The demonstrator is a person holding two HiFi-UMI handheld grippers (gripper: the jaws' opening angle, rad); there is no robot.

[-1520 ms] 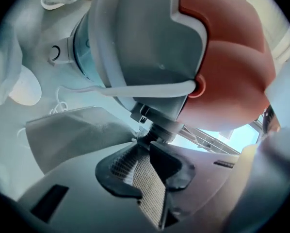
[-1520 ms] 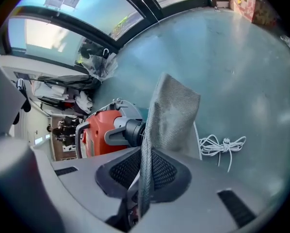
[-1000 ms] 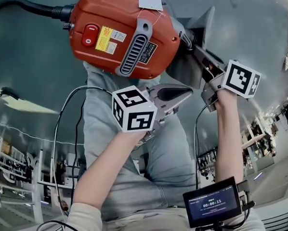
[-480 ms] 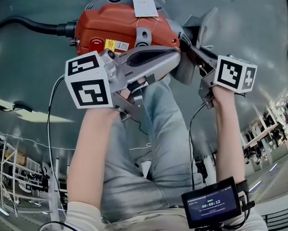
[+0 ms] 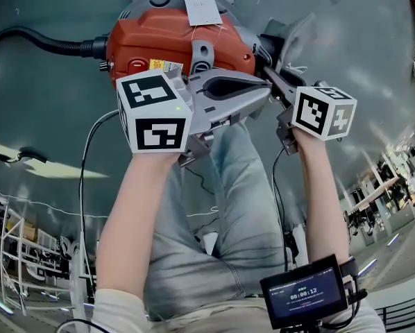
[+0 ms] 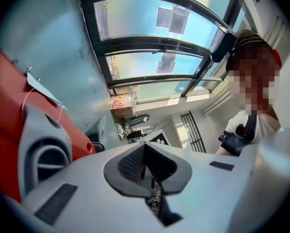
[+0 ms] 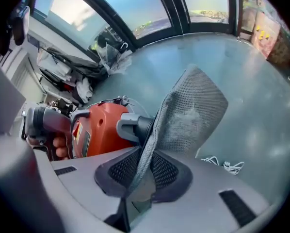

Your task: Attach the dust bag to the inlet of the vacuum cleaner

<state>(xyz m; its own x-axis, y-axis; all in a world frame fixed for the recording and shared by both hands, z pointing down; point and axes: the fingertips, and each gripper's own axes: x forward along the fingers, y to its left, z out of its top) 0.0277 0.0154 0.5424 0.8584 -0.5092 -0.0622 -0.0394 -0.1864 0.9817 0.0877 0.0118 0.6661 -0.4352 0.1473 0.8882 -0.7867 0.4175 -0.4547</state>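
The vacuum cleaner (image 5: 159, 40) is orange-red, the dust bag (image 7: 193, 113) grey.

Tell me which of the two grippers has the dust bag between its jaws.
The right gripper: its jaws, just opening a little, pinch the grey mesh dust bag. The left gripper is shut on nothing.

My grey jeans (image 5: 221, 255) fill the middle of the head view over the grey floor (image 5: 374, 61), with a small lit screen (image 5: 303, 298) at the lower right, a thin black cable (image 5: 81, 200) running down the left side and a metal rack (image 5: 13, 255) in the lower left corner. In my left gripper view a dark-framed window (image 6: 150, 47) spans the upper middle, sheets of paper (image 6: 171, 18) stuck on its glass. In my right gripper view a white cord (image 7: 225, 165) lies on the floor at the lower right, and a heap of clutter (image 7: 72, 76) sits at the upper left.
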